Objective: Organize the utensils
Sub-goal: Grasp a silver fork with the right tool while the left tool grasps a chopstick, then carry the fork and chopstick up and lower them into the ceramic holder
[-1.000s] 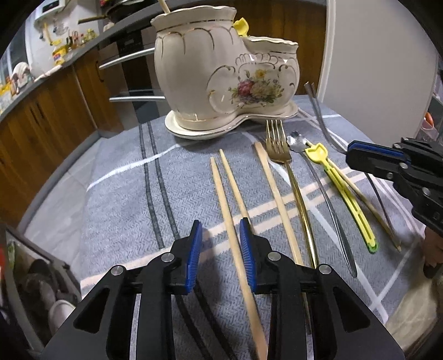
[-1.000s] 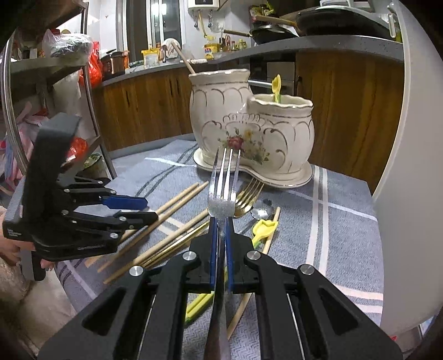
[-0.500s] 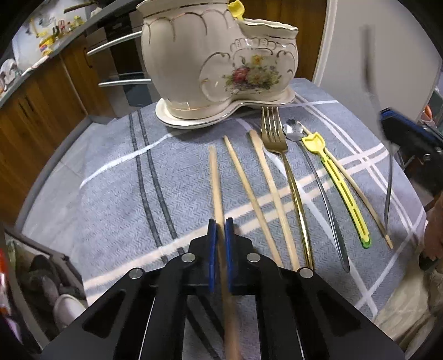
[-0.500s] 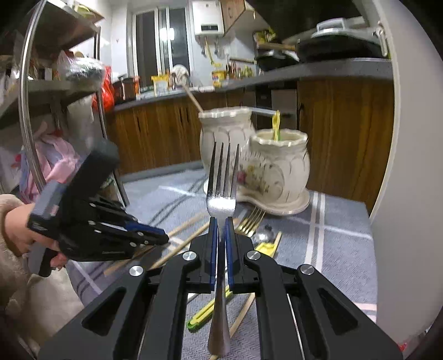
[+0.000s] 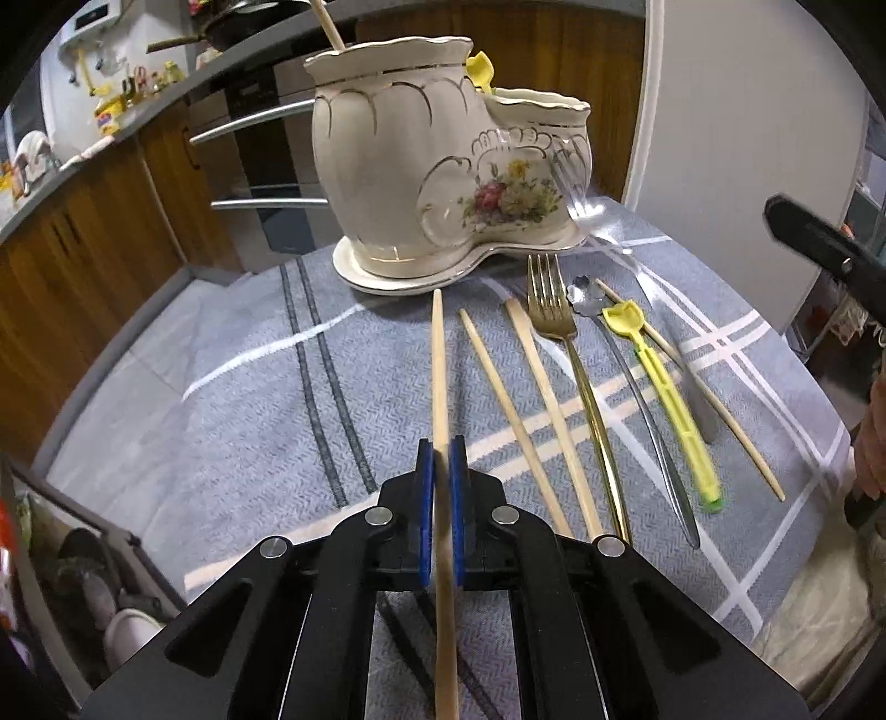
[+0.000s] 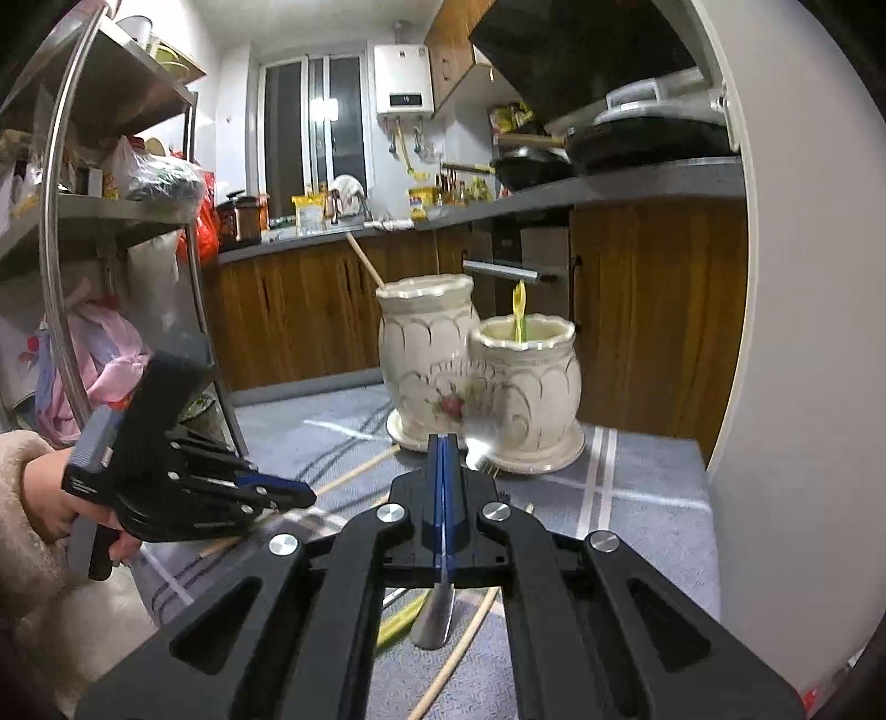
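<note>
While the left hand-held gripper (image 5: 441,471) pinches a chopstick (image 5: 438,360) lying on the bench (image 5: 221,387), the right hand-held gripper (image 6: 443,471), clamped on a fork (image 6: 434,620), should tip it tines-up over the holder's (image 6: 526,376) shorter cup.

Your widest open stretch is the grey cloth (image 5: 232,399) on the left, bare from the near edge up to the holder (image 5: 443,166). That holder blocks the far middle; a chopstick (image 5: 332,25) leans from its tall pot, a yellow tool (image 5: 480,69) from the short one. Right of centre, loose chopsticks (image 5: 520,415), a gold fork (image 5: 576,376), a spoon (image 5: 637,399) and a yellow pick (image 5: 670,399) lie close together, leaving only narrow gaps. A white panel (image 5: 747,138) closes the far right.
</note>
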Demonstrator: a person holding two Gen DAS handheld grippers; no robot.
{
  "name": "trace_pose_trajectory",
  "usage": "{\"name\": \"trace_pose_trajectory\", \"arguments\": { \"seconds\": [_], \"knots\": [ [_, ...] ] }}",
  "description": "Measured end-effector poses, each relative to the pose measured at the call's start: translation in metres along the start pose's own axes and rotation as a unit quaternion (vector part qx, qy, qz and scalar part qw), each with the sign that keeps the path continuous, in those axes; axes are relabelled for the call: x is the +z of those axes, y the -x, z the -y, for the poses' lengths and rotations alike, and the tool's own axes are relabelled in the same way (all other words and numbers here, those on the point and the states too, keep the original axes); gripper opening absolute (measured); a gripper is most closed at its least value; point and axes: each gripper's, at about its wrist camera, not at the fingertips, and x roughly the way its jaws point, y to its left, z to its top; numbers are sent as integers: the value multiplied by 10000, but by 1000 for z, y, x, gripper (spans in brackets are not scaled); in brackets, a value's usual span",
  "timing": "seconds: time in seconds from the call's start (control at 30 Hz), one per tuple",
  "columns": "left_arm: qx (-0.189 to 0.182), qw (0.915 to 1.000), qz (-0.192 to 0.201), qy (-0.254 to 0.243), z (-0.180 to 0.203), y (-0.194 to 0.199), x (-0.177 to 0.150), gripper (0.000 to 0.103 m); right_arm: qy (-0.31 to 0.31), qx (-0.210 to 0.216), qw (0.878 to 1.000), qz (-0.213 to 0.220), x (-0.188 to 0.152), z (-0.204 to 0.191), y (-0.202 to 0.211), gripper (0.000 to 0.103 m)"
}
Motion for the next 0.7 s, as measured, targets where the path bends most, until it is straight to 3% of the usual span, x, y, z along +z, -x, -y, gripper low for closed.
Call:
{"name": "trace_pose_trajectory", "arguments": {
  "seconds": [0.17,0.3,0.4,0.47,0.53,0.7],
  "knots": [
    [-70,9999,76,111,-4,2,-3,6,-8,-25,10000,-74,-1,0,-2,0],
    [-126,9994,222,214,-10,10,-5,6,-74,-42,9971,-758,-9,4,-25,1],
    [-159,9990,317,272,-12,15,-8,6,-137,-63,9912,-1318,-17,3,-44,6],
    [-213,9986,401,283,-13,20,-8,6,-204,38,9878,-1546,-20,-1,-53,22],
    [-252,9982,468,288,-13,23,-8,6,-200,57,9869,-1597,-19,-5,-56,28],
    [-376,9972,579,268,-12,27,-6,6,-120,-59,9826,-1853,-17,-12,-75,28]
  ]
}}
